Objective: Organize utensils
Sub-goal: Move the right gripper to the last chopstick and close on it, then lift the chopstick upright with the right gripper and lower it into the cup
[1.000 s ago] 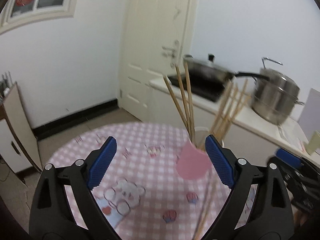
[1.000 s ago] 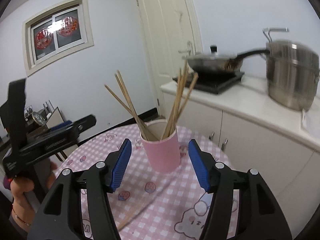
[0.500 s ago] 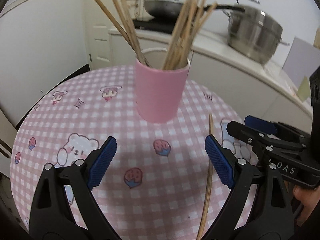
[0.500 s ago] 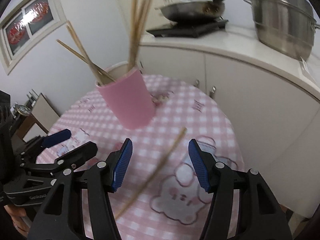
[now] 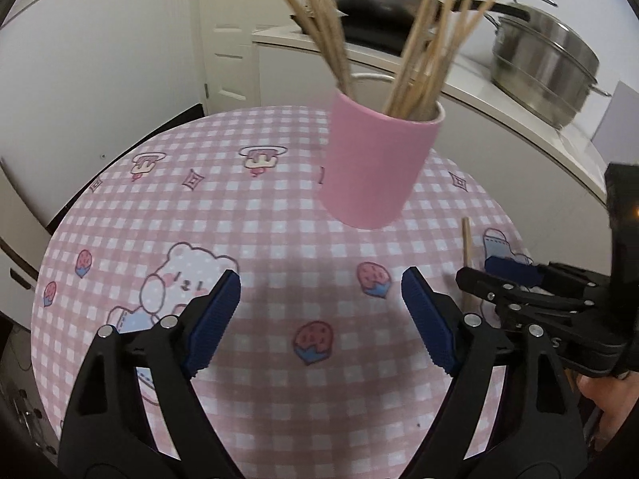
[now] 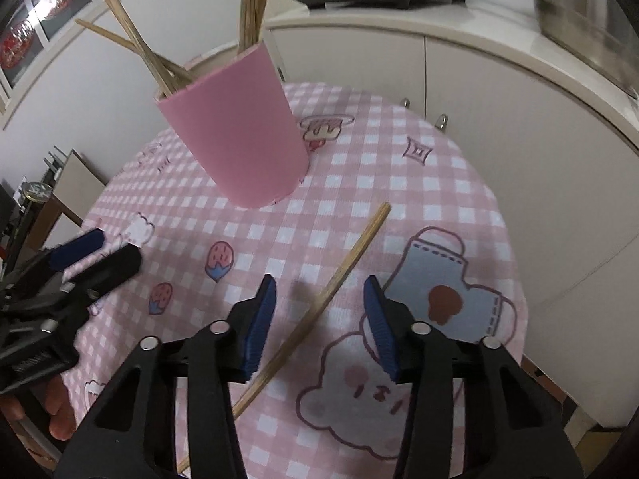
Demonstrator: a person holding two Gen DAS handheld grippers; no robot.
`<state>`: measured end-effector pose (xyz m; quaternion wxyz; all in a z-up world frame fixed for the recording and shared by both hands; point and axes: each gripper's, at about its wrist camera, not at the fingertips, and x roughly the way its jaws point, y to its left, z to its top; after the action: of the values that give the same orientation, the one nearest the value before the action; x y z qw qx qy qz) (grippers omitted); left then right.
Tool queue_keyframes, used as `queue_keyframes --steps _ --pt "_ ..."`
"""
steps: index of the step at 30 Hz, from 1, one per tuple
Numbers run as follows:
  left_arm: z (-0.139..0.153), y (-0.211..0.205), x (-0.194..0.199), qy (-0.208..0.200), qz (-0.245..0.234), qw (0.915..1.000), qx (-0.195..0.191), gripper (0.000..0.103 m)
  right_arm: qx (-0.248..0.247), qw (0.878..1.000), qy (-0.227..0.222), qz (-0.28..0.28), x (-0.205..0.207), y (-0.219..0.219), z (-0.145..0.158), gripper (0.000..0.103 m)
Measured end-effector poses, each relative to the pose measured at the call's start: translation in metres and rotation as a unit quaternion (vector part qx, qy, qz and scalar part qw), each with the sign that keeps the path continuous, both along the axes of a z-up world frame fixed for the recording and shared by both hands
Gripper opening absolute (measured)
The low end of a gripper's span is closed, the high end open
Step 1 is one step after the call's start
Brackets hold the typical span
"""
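The round bench point(image 5: 279, 207), under a pink checked cloth printed with bears and strawberries, fills both views. Behind it a white counter point(image 5: 519, 119) carries a steel pot point(image 5: 547, 64) and a dark pan point(image 5: 371, 0).

A pink cup point(image 5: 375, 167) stands upright toward the far side of the bench, with a spread of wooden chopsticks point(image 5: 431, 48) leaning out of it.

The left hand-held gripper point(image 5: 321, 315) hangs over the cloth near the bear print, its blue pads wide apart and nothing between them; its jaws have just been closing a little.

The right hand-held gripper point(image 6: 319, 319) is set narrower, its jaws having just been closing. A single loose chopstick point(image 6: 351, 259) lies flat on the cloth in front of the cup, and its middle passes between this gripper's pads, nearer the left one; neither pad presses on it. A person's fingers point(image 6: 56, 407) show below the other gripper's body at the frame's edge.
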<state>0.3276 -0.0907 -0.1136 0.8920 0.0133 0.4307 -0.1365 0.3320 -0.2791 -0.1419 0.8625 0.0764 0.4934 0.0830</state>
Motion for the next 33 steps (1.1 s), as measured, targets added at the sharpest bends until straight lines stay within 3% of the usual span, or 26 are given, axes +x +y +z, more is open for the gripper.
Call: queue_keyframes --steps 4,6,15,26,33 --pt "0.003 0.01 0.002 -0.001 0.007 1.0 -0.005 0.082 -0.016 1.0 0.01 -0.004 0.007 0.002 -0.006 0.027" --pt "0.005 0.014 0.003 -0.004 0.012 0.9998 -0.012 0.082 -0.028 1.0 0.011 -0.006 0.011 0.002 -0.006 0.014" --pt "0.034 0.024 0.01 -0.039 0.027 0.998 -0.042 0.082 0.022 1.0 -0.014 -0.011 0.013 -0.011 0.005 0.004" --pt "0.067 0.025 0.007 -0.079 0.035 0.9956 -0.034 0.082 0.059 0.988 -0.141 0.014 -0.012 -0.006 0.099 0.004" --pt "0.089 0.026 0.0 -0.108 0.037 0.9929 -0.035 0.082 0.026 0.968 -0.247 0.03 -0.031 0.014 0.164 0.004"
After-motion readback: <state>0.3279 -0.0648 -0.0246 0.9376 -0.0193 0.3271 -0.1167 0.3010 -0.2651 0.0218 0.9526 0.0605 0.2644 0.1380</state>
